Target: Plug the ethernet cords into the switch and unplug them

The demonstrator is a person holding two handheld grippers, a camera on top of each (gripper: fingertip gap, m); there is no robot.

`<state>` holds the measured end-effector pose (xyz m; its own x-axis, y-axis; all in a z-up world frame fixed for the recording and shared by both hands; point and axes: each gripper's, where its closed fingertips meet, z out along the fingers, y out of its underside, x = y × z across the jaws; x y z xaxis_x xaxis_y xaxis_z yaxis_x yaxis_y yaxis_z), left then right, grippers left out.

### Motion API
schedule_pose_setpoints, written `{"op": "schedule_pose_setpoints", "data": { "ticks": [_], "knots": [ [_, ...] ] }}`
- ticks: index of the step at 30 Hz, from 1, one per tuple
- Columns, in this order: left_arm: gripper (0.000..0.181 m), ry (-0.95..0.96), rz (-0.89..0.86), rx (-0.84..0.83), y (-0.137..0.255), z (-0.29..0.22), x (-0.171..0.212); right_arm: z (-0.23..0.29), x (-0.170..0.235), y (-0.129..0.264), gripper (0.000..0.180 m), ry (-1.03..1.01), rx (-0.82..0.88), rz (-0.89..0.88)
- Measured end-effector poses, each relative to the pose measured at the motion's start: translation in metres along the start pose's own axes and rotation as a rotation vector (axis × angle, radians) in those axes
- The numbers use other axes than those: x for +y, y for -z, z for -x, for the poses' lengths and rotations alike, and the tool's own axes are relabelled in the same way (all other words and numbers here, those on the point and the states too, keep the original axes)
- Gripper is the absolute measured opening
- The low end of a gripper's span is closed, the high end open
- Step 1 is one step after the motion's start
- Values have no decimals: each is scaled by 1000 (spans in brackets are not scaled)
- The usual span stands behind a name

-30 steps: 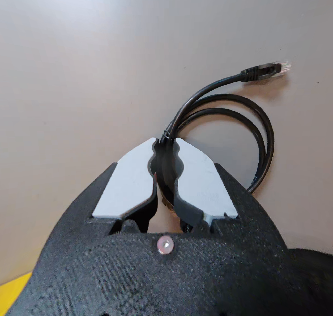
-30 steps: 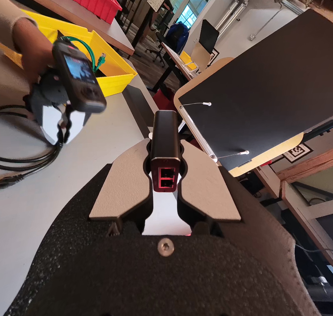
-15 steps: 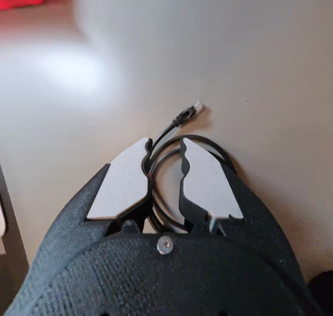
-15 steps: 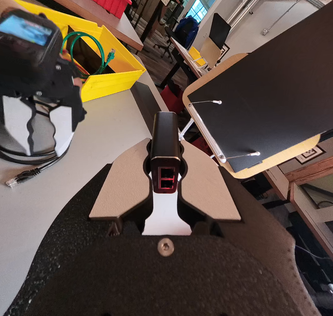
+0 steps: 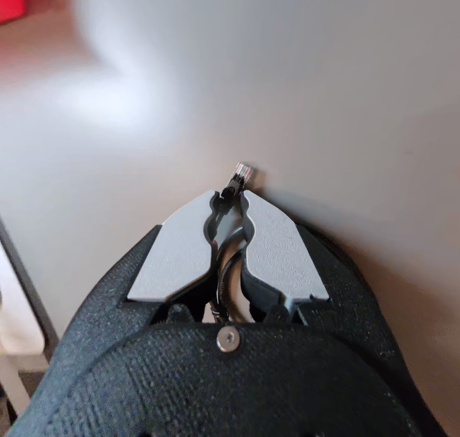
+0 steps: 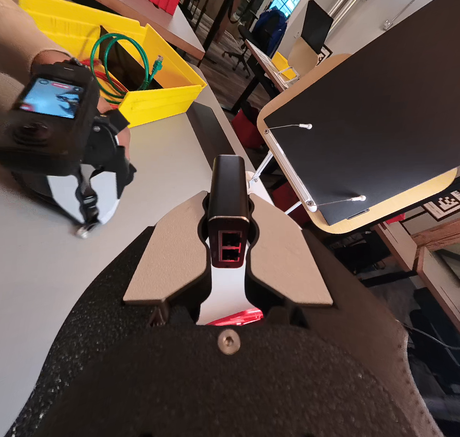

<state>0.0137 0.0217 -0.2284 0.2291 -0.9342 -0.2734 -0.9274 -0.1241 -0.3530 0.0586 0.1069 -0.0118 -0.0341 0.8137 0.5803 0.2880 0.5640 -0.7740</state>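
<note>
Since the earlier frame, the left gripper (image 5: 230, 196) has closed its fingers on the black cord (image 5: 229, 198) near its plug; the right gripper (image 6: 227, 201) grips the switch (image 6: 227, 216) above the table (image 6: 161, 156).

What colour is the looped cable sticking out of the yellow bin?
Green. The looped ethernet cable in the yellow plastic bin shows best in the right wrist view.

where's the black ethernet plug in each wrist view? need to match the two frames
Left wrist view: black ethernet plug just above centre, poking past the left tool, clear tip forward.
Right wrist view: same plug at left, blurred, under the left tool, low over the grey table.
Shared landmark: the left tool's pale fingers flanking the plug.
</note>
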Motion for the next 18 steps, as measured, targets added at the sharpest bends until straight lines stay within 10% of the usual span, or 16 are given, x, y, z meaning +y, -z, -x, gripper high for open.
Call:
{"op": "schedule_pose_setpoints", "data": {
  "ticks": [9, 18],
  "knots": [
    [18, 559, 102, -107, 6, 45, 57, 15, 11, -17, 26, -5, -53, 44],
    [35, 455, 78, -6, 16, 44, 68, 22, 14, -21, 26, -24, -91, 46]
  ]
}}
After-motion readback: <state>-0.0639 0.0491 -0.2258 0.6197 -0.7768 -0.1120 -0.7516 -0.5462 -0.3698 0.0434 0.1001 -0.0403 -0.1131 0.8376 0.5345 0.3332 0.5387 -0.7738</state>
